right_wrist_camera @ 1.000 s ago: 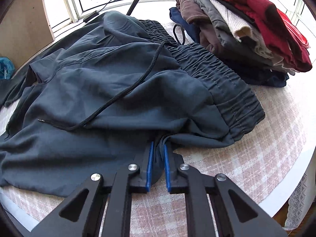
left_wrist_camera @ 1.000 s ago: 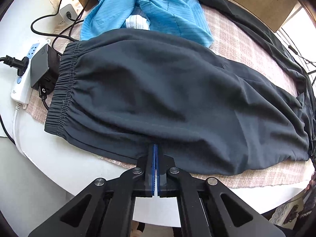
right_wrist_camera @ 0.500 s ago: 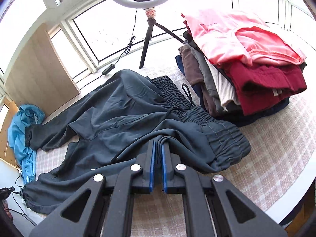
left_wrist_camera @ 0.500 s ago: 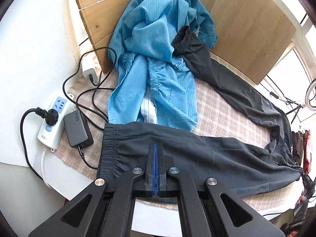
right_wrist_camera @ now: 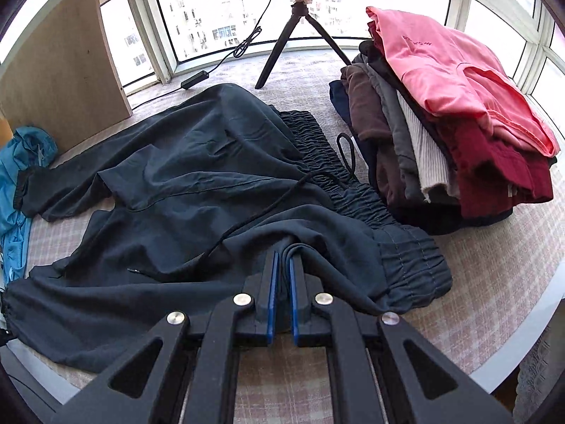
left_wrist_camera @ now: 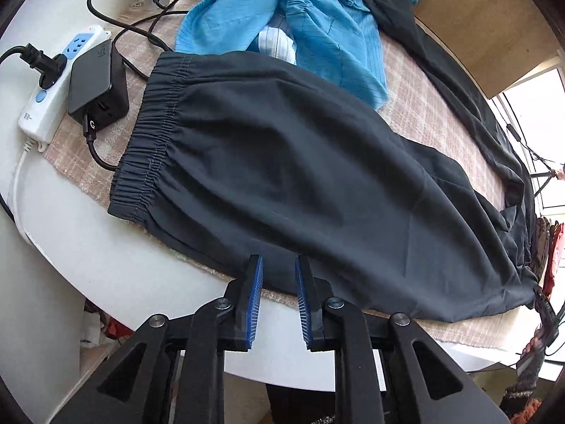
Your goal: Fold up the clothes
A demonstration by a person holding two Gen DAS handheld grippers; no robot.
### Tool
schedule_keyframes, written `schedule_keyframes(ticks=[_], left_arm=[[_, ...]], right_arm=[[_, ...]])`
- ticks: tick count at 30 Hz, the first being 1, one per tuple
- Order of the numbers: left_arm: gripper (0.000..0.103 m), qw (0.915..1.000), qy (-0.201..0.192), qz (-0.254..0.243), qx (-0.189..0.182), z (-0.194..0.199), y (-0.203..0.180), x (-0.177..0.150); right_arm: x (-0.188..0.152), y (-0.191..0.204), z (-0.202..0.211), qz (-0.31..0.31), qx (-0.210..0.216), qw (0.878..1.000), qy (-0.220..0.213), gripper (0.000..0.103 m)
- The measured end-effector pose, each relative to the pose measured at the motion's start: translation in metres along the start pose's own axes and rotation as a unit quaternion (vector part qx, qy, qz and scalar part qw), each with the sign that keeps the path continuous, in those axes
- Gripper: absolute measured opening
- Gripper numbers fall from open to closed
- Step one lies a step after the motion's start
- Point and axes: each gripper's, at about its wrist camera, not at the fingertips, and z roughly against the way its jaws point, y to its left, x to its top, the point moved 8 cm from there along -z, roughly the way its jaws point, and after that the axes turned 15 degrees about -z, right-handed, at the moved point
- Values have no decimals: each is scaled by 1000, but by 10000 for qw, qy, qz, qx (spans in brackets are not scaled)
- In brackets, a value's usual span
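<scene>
Blue-padded fingers of the left gripper [left_wrist_camera: 278, 275] are seen apart, nothing between them, tips just at the near hem of the dark trousers [left_wrist_camera: 317, 176]. On the right gripper [right_wrist_camera: 281, 272] the fingers are pinched together on a bunch of the same trousers' cloth near the elastic waistband [right_wrist_camera: 406, 258].

Trousers lie across the checked cloth [left_wrist_camera: 441, 106] on the round worktop [left_wrist_camera: 88, 247]: one leg laid flat w/ its gathered cuff [left_wrist_camera: 148, 141] toward the power strip [left_wrist_camera: 53, 81] & black adapter [left_wrist_camera: 99, 84]; the other leg [right_wrist_camera: 70, 176] trails off toward the wooden board [right_wrist_camera: 60, 70]. Drawstring [right_wrist_camera: 268, 208] is loose over the fabric.

Step judged: legs being brought one over the other, approx. mid-fold. To do it well, hem should be taken by the left fingers w/ both layers caught, tension kept even vs. the right-hand pinch, drawstring kept out of the crease, cuff kept clear of the cables.

Further back: blue garment [left_wrist_camera: 300, 17] heaped, unfolded. Stack of folded clothes [right_wrist_camera: 441, 134], pink on top, sits just beside the waistband; ring-light tripod [right_wrist_camera: 300, 35] behind.
</scene>
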Motion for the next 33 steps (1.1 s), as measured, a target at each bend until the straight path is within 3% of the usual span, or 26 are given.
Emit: schedule_keyframes(ticks=[5,6,7,10,12,15,25,30,33], left_arm=[[24,9994,80,-189,271,-12,-15,1],[22,9992,96,-226,325,-14,-18,1],[11,9989,112,-264,379,-16,-21,1],[5,9989,167,-181,400,-20,-25,-2],[11,9992,181,46,348,-18,-23,-7],[37,9987,203,387,270,-17,-20,-16],[40,9893,256,1435,44,-10,-13,-41],[40,9960,223,753,422,-4,-43,-37],[40,9971,435,-79,614,-13,-75,-36]], right_arm=[[-3,2,2,120,-40,9999,1,6],[-4,1,2,115,-45,9999,20,6],[-6,0,2,111,-51,9999,39,6],[-9,-5,1,55,-43,9999,106,6],[-11,-10,1,-35,-31,9999,142,6],[-12,-14,1,-54,-77,9999,140,6],[-13,-11,-4,6,-2,9999,120,7],[-16,-16,-4,-21,29,9999,144,7],[-18,-18,-4,-35,51,9998,177,7]])
